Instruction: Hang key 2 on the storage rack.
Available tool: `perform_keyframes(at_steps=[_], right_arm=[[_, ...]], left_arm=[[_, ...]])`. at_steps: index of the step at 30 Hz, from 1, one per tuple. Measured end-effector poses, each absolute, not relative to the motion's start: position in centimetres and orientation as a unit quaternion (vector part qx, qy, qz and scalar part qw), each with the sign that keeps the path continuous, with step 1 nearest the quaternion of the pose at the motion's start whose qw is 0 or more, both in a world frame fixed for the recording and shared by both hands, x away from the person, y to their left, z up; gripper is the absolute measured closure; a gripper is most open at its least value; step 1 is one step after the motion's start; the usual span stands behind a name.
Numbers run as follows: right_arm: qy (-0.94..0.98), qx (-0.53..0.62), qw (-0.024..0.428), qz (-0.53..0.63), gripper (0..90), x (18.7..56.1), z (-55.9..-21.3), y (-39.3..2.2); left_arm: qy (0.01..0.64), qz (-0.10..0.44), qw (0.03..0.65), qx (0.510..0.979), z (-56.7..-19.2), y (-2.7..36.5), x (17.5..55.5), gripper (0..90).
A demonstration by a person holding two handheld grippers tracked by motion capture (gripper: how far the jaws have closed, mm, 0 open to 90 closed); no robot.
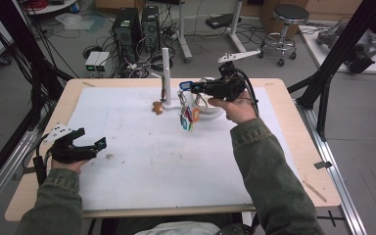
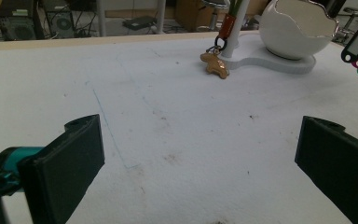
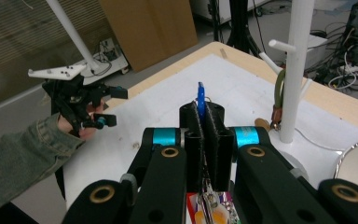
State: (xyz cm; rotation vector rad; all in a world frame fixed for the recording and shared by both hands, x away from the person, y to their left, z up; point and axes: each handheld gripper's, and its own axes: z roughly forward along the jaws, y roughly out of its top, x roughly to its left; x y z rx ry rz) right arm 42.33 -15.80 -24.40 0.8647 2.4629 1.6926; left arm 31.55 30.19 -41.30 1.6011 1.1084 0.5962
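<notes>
My right gripper [image 1: 186, 86] is held above the table near the white peg stand [image 1: 166, 73], and its jaws are shut on a blue key tag [image 3: 199, 100]. A bunch of coloured key tags [image 1: 188, 117] hangs below that tag, clear of the table. A brown figure keychain [image 1: 157, 107] lies at the stand's foot, its strap [image 3: 278, 93] looped on a peg. My left gripper [image 1: 92, 138] rests low at the table's left with its jaws wide apart and nothing between them [image 2: 200, 140].
A white egg-shaped bowl [image 2: 298, 28] stands on the stand's base, just right of the post [image 2: 235, 28]. A white sheet [image 1: 142, 161] covers most of the wooden table. Computers, cables and a stool [image 1: 286, 29] are on the floor beyond the far edge.
</notes>
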Motion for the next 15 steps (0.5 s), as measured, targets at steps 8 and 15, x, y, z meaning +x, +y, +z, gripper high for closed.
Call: perform_keyframes(at_steps=[8,15], right_arm=[[0.789,0.277,0.011,0.548,87.2,43.3,-23.6,-15.4],[0.788,0.271,0.005,0.553,87.3,44.1,-22.7,-14.8]], left_arm=[[0.463,0.248,0.527,0.668,-41.3,30.2,31.6,1.7],[0.462,0.247,0.528,0.669,-41.3,30.1,31.6,1.7]])
